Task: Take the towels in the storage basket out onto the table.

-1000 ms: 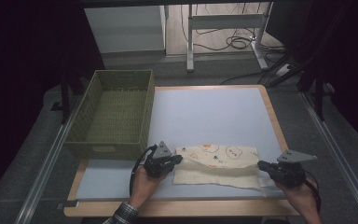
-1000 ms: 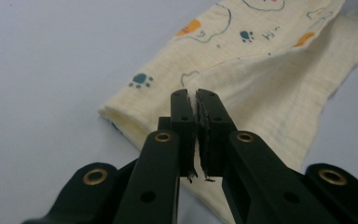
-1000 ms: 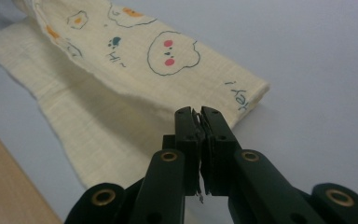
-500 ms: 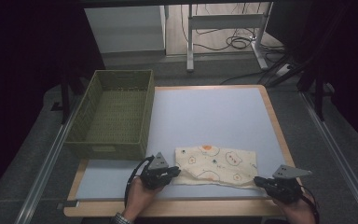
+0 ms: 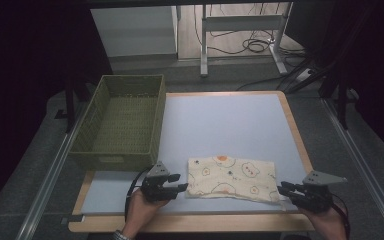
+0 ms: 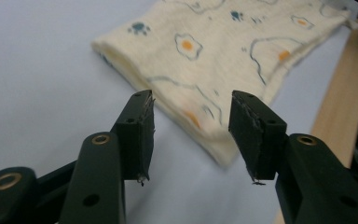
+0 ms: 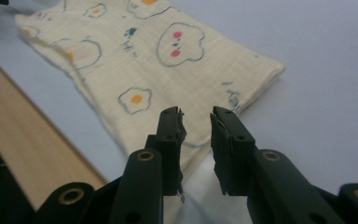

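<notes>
While both grippers' fingers have just been opening, left gripper (image 6: 191,135) and right gripper (image 7: 196,140) released, cloth (image 5: 230,177) lies flat.

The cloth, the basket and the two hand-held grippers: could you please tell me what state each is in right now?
Cloth: folded, lying flat on the table near its front edge.
Basket: upright, empty.
Left hand-held gripper: jaws just opened, apart, pads off the cloth.
Right hand-held gripper: jaws just opened a little, narrow gap, cloth edge below, not pinched.
</notes>
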